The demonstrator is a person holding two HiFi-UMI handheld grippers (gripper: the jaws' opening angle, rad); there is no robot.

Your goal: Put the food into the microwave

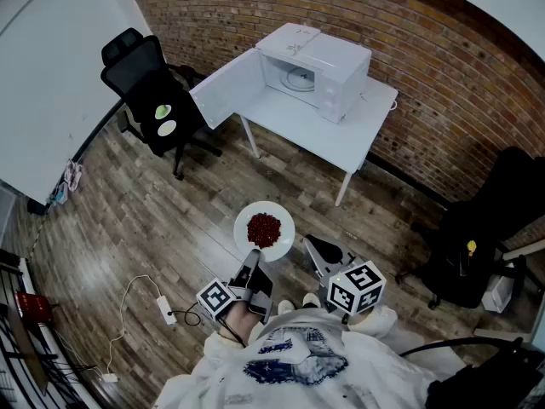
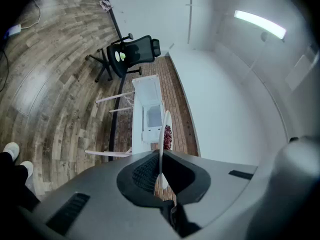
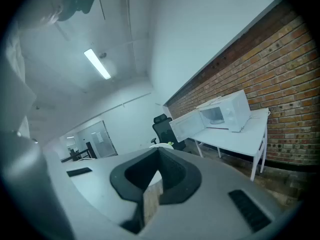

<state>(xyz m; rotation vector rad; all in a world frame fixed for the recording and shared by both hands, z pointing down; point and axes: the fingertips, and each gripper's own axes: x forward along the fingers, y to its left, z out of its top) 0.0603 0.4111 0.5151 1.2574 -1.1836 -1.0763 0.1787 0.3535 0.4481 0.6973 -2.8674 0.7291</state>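
Brick wall (image 1: 426, 66) far ahead: open microwave (image 1: 319, 66), straight past the food plate (image 1: 281, 216) the left gripper (image 1: 254, 267) pinches; right gripper (image 1: 326, 254) gapes empty.

- One microwave (image 1: 319, 62).
- One white table (image 1: 341, 135).
- One plate (image 1: 281, 216) carrying one heap of red food (image 1: 264, 228).
- Two black chairs: the upper left chair (image 1: 145, 79) and the right-edge chair (image 1: 481, 228).
- Two grippers: the left gripper (image 1: 254, 261) and the right gripper (image 1: 313, 247).
- One power strip (image 1: 164, 309), lower left.
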